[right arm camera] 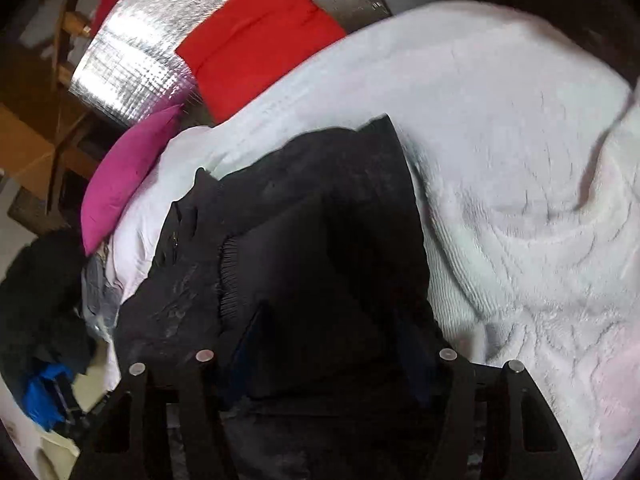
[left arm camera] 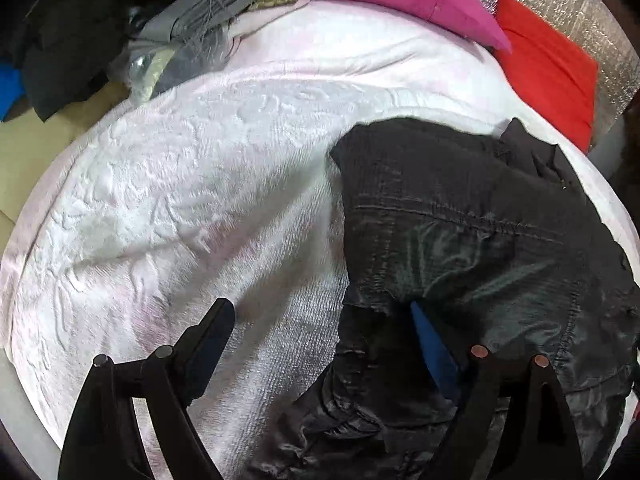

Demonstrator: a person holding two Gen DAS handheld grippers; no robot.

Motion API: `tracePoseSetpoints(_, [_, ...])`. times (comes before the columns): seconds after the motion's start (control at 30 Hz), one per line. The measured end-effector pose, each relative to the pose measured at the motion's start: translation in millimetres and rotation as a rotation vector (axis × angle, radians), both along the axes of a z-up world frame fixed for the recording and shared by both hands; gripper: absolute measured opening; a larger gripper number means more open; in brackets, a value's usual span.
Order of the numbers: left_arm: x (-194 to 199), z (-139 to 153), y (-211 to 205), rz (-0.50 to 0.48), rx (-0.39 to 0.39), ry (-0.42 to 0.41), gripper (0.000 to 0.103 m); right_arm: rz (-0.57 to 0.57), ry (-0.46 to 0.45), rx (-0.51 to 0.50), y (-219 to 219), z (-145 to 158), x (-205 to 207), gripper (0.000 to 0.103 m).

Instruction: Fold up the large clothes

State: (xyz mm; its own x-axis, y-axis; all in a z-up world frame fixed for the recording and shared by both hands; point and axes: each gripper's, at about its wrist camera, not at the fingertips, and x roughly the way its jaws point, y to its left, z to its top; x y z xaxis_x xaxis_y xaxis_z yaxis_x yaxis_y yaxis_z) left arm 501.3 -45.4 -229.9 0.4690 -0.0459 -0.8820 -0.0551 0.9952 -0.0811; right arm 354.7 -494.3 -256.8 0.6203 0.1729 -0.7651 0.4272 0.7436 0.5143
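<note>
Fabric of the black jacket (left arm camera: 460, 240) is lying on the white blanket (left arm camera: 200, 200), its long axis running away toward the red cushion (left arm camera: 548, 68), with the wide-spread left gripper (left arm camera: 324, 340) straddling its near-left edge and the right gripper (right arm camera: 324, 336), jaws parted, hanging over its folded middle.

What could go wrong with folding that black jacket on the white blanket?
1. The black jacket looks shiny and slippery, so a fold might slide apart.
2. The left gripper is open, one finger over the jacket and one over the white blanket; closing might pinch blanket too.
3. The right gripper sits over dark, bunched fabric with a ribbed cuff, so it might grab extra layers.
</note>
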Motion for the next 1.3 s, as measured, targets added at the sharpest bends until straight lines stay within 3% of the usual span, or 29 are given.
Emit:
tracePoseSetpoints(0.17, [-17, 30, -1, -0.038, -0.072, -0.145, 0.088, -0.005, -0.148, -0.084, 11, 37, -9, 0.066])
tracePoseSetpoints(0.2, [-20, 34, -3, -0.055, -0.075, -0.165, 0.088, 0.006, -0.202, -0.104, 18, 46, -11, 0.066])
tracePoseSetpoints(0.3, [-28, 33, -29, -0.14, -0.045, -0.184, 0.088, 0.046, -0.25, -0.156, 38, 55, -8, 0.066])
tracePoseSetpoints(0.37, [-29, 25, -46, -0.187, 0.005, -0.155, 0.088, 0.082, -0.223, -0.193, 49, 50, -3, 0.066])
tracePoseSetpoints(0.43, [-27, 4, -60, -0.208, 0.079, -0.074, 0.089, 0.099, -0.145, -0.27, 55, 42, 3, 0.066])
tracePoseSetpoints(0.5, [-22, -14, -59, -0.207, 0.084, -0.015, 0.091, 0.082, -0.021, -0.335, 56, 27, 14, 0.066])
tracePoseSetpoints(0.57, [-21, -13, -56, -0.202, 0.077, -0.02, 0.091, 0.063, 0.01, -0.282, 44, 18, 14, 0.066])
tracePoseSetpoints(0.77, [-22, -3, -45, -0.189, -0.001, -0.052, 0.091, 0.024, -0.072, -0.022, 14, 12, 7, 0.067])
tracePoseSetpoints(0.8, [-22, -3, -43, -0.188, -0.002, -0.057, 0.091, 0.018, -0.084, 0.008, 11, 8, 7, 0.065])
tracePoseSetpoints(0.83, [-24, -4, -45, -0.191, 0.004, -0.056, 0.091, 0.021, -0.086, 0.005, 10, 5, 7, 0.052])
tracePoseSetpoints(0.87, [-24, -7, -45, -0.197, 0.02, -0.051, 0.091, 0.028, -0.079, -0.017, 13, 3, 9, 0.028])
tracePoseSetpoints(0.93, [-26, -7, -53, -0.206, 0.048, -0.049, 0.091, 0.026, -0.059, -0.102, 24, 7, 12, 0.018])
tracePoseSetpoints(1.13, [-29, 5, -55, -0.221, 0.016, -0.094, 0.091, -0.034, -0.179, -0.153, 19, 36, -5, 0.015])
tracePoseSetpoints(1.3, [-31, -6, -71, -0.262, 0.133, -0.079, 0.091, -0.031, -0.051, -0.13, 10, 15, -2, 0.016])
